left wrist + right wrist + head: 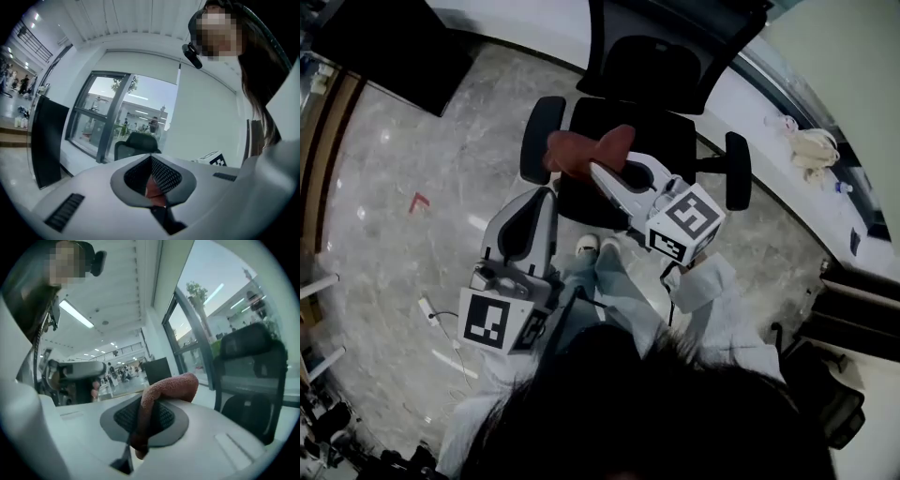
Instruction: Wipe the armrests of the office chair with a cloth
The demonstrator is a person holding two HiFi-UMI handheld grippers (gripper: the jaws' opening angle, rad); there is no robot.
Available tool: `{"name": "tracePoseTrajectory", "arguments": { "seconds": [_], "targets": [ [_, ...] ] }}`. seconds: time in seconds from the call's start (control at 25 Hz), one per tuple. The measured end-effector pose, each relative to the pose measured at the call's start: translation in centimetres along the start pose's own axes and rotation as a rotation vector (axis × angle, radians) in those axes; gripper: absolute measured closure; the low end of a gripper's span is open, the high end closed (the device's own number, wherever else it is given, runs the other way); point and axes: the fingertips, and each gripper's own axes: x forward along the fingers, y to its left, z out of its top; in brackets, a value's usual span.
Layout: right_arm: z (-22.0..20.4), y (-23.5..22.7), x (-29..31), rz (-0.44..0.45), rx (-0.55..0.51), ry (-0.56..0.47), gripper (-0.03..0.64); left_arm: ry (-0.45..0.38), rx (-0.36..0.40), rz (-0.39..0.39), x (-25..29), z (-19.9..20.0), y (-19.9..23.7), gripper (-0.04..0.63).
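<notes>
The black office chair (pixel 637 103) stands ahead of me, with its left armrest (pixel 541 139) and right armrest (pixel 738 170) both in the head view. A reddish-brown cloth (pixel 586 150) hangs over the seat's front, beside the left armrest. My right gripper (pixel 602 171) is shut on it; in the right gripper view the cloth (pixel 168 387) is pinched between the jaws of the right gripper (pixel 143 416) and flops over them. My left gripper (pixel 546 194) is lower and to the left, jaws together, short of the chair. The left gripper (pixel 152 178) holds nothing I can see.
A white counter (pixel 787 178) runs along the right with pale bundled items (pixel 814 148) on it. A dark panel (pixel 394 47) stands at the top left. The person's shoes (pixel 586 246) are at the seat's front. A cable (pixel 431 311) lies on the marble floor.
</notes>
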Motion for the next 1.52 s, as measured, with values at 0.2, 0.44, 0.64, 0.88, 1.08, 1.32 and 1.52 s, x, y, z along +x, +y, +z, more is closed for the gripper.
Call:
{"name": "tracePoseTrajectory", "arguments": {
  "seconds": [0.2,0.44,0.64,0.88,1.08,1.32,1.52],
  "targets": [
    [7.8,0.7,-14.6,-0.251,-0.076,-0.249,0.594,0.007,0.085,-0.261,4.8,0.9,-8.7,0.594],
    [6.0,0.0,-31.0,-0.571,-0.024,-0.366,0.594,-0.003,0.131,-0.481,8.5,0.4,-20.5,0.594],
    [-0.2,-3.4,-38.6,-0.764,0.097,-0.317,0.594,0.097,0.131,-0.618,9.6,-3.6,-26.7,0.594],
    [-3.6,-15.4,-41.9,-0.847,0.090,-0.187,0.594,0.151,0.196,-0.592,11.9,-6.3,-27.1,0.594],
    [-6.1,-27.9,-39.4,-0.873,0.091,-0.061,0.594,0.222,0.202,-0.469,12.0,-8.1,-22.3,0.594],
    [-10.6,-39.2,-34.0,-0.913,0.087,0.108,0.594,0.254,0.171,-0.379,13.0,-9.7,-16.9,0.594],
    [-17.4,-42.7,-31.2,-0.909,0.171,0.353,0.594,0.297,0.151,-0.366,13.1,-11.5,-15.2,0.594]
  ]
}}
